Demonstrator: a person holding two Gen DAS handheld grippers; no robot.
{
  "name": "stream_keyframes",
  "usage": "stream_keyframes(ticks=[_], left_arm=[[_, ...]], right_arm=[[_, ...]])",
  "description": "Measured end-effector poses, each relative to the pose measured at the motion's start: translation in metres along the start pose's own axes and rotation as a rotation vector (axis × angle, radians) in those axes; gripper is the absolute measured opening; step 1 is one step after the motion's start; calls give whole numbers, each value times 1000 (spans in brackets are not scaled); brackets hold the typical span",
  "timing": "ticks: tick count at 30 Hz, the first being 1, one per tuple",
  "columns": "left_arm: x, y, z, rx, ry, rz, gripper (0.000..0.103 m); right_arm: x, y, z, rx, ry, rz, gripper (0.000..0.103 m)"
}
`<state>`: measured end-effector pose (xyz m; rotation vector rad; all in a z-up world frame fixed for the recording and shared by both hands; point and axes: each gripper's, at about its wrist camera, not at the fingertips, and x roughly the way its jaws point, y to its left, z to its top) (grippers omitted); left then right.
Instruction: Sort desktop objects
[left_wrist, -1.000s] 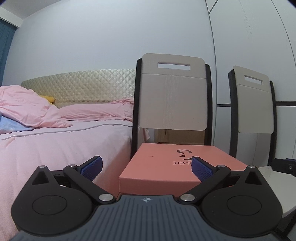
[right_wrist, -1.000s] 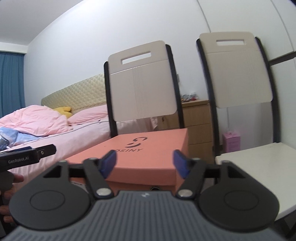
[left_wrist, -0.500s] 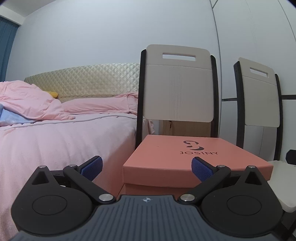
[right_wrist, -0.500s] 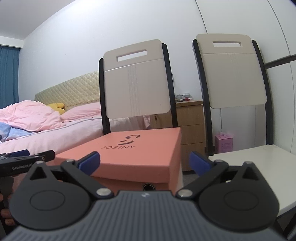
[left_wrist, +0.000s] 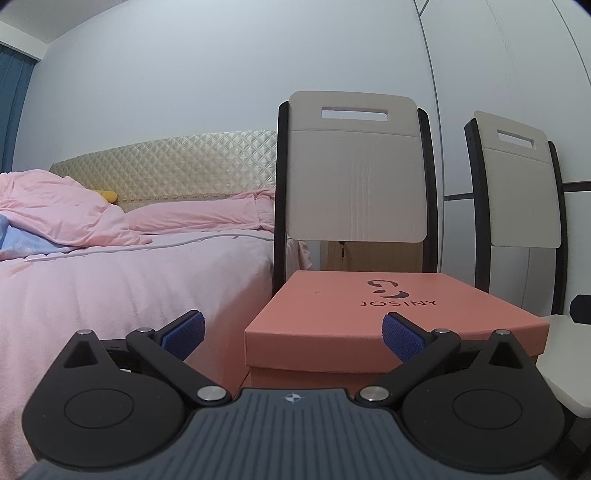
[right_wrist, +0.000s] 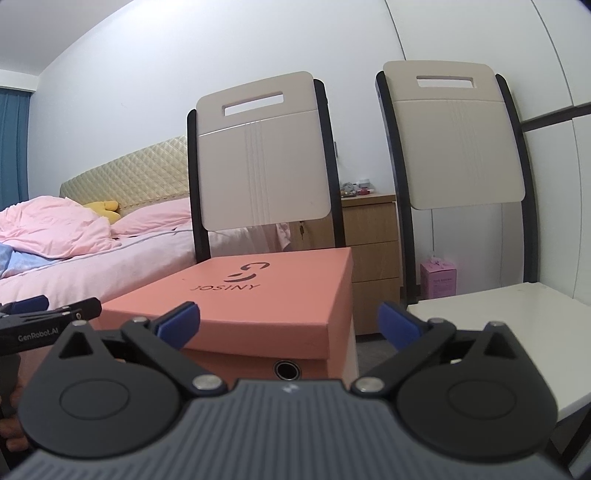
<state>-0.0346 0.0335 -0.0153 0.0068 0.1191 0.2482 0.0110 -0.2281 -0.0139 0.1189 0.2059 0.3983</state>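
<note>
Pink bed (left_wrist: 110, 288) far left, then the box (left_wrist: 369, 314) on the left chair (left_wrist: 354, 177), right chair (right_wrist: 517, 325) bare. Since a second ago both cameras dropped and backed off slightly, and the right gripper (right_wrist: 288, 321) went from narrow to wide jaws; left gripper (left_wrist: 291, 330) stays wide, empty. Likely lining up on the lid. Box: salmon cardboard, lid shut, JOSINY logo, grommet hole in front.

"JOSINY" plus logo printed on salmon box lid (left_wrist: 369, 302). "GenRobot.AI" on left gripper (right_wrist: 44, 321) body, 9 o'clock in right wrist view.
</note>
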Motion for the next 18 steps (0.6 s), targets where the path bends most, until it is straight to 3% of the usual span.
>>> stream_keyframes(ticks=[18], left_arm=[[0,-3,-2,3,3,-3,103]], right_arm=[[-3,1,0,-12,-7,-25,103]])
